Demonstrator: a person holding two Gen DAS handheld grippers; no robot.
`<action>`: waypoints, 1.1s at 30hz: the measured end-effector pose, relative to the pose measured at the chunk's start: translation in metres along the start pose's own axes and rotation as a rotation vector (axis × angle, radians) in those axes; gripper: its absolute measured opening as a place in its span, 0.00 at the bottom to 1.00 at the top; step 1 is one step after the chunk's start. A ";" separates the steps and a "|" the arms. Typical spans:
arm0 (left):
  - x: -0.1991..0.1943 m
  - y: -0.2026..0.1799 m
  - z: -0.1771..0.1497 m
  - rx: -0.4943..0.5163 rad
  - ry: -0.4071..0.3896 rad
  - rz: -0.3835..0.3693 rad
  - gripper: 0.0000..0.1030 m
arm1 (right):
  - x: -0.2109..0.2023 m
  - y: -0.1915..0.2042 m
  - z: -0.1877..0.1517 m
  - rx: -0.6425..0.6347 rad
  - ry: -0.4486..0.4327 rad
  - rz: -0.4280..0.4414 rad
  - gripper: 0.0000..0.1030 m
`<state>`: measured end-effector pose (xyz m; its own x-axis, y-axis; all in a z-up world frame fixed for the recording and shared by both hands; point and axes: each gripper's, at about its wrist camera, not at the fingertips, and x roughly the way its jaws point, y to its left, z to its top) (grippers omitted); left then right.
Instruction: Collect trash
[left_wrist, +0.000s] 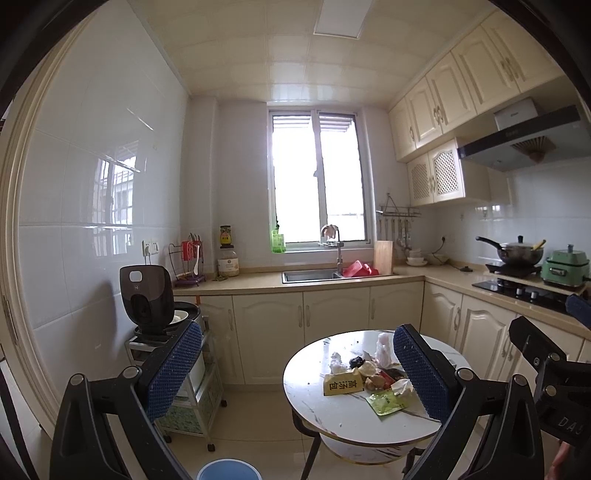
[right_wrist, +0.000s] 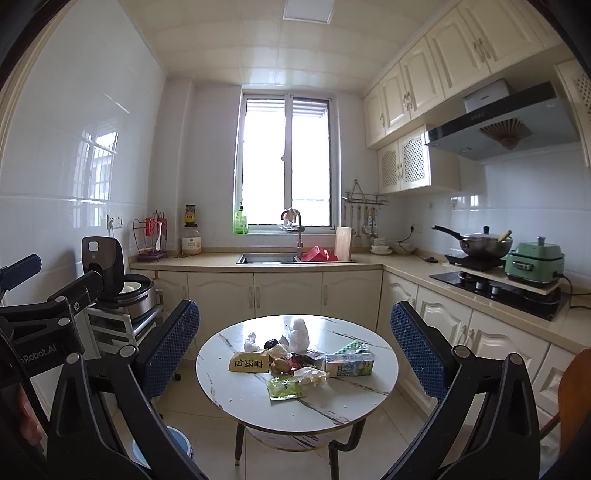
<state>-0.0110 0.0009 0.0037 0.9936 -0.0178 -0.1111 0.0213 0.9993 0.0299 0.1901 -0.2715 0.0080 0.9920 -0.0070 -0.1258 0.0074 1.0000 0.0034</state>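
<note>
A pile of trash lies on a round white marble table (right_wrist: 236, 402) (left_wrist: 306, 406): a yellow packet (right_wrist: 248, 363) (left_wrist: 341, 384), a green sachet (right_wrist: 283, 389) (left_wrist: 386, 401), a drink carton (right_wrist: 349, 364), crumpled tissues (right_wrist: 312, 376), a white wad (right_wrist: 298, 334) and food scraps (right_wrist: 280, 363). My left gripper (left_wrist: 295, 373) is open and empty, held well short of the table, which is to its right. My right gripper (right_wrist: 295, 350) is open and empty, facing the table from a distance. A blue bin (left_wrist: 229, 470) (right_wrist: 181, 443) stands on the floor left of the table.
A rice cooker (right_wrist: 110, 280) sits on a trolley at the left. Counter with sink (right_wrist: 269, 257) runs along the back wall, stove with pan (right_wrist: 480, 245) and green cooker (right_wrist: 535, 264) on the right. An orange chair (right_wrist: 572, 398) stands at far right.
</note>
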 end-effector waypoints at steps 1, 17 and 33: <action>-0.001 0.000 0.000 0.000 0.000 0.000 0.99 | 0.000 0.000 0.000 -0.001 0.000 0.000 1.00; -0.003 -0.001 0.000 0.002 0.003 -0.002 0.99 | 0.001 0.002 -0.002 0.000 -0.001 0.001 1.00; -0.001 -0.002 0.000 -0.002 0.012 0.002 0.99 | 0.002 0.003 -0.005 0.002 0.003 0.001 1.00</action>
<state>-0.0117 -0.0008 0.0037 0.9923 -0.0150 -0.1227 0.0185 0.9994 0.0281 0.1912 -0.2682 0.0030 0.9917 -0.0062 -0.1284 0.0070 1.0000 0.0058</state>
